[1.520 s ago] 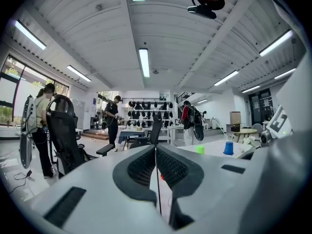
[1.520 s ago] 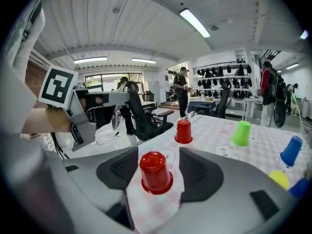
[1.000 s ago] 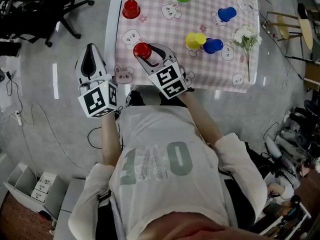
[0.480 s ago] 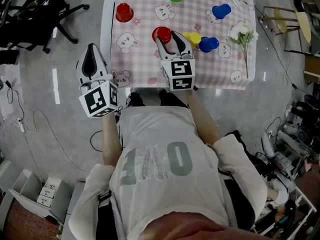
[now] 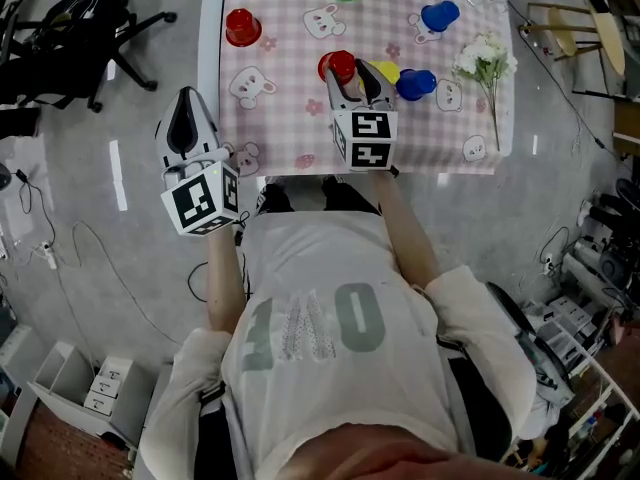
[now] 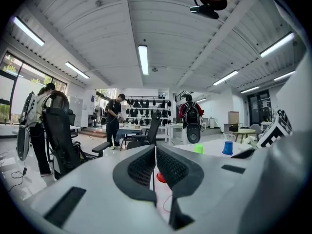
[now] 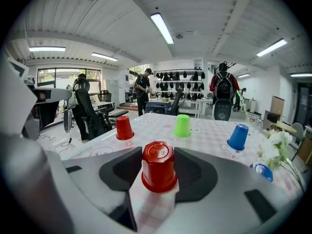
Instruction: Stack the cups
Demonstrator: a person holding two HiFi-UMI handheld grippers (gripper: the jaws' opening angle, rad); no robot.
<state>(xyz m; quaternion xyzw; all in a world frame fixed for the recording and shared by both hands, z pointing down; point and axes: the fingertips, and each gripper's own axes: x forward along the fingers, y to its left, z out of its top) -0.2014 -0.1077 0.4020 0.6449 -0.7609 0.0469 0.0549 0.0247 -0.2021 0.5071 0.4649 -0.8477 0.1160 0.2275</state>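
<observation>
Right hand-held gripper (image 5: 354, 74) grasps an upturned red plastic cup (image 7: 159, 167) over the pink checked surface (image 5: 290, 118); left hand-held gripper (image 6: 155, 163), clenched empty, hangs beyond its left edge.

Pink checked table (image 5: 290, 128) carries cups (image 5: 241, 26) — red, green, blue, yellow — and white flowers (image 5: 485, 63).

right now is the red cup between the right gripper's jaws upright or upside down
Upside down. The red cup, clamped in the right gripper, has its closed base on top, wider rim below.
</observation>
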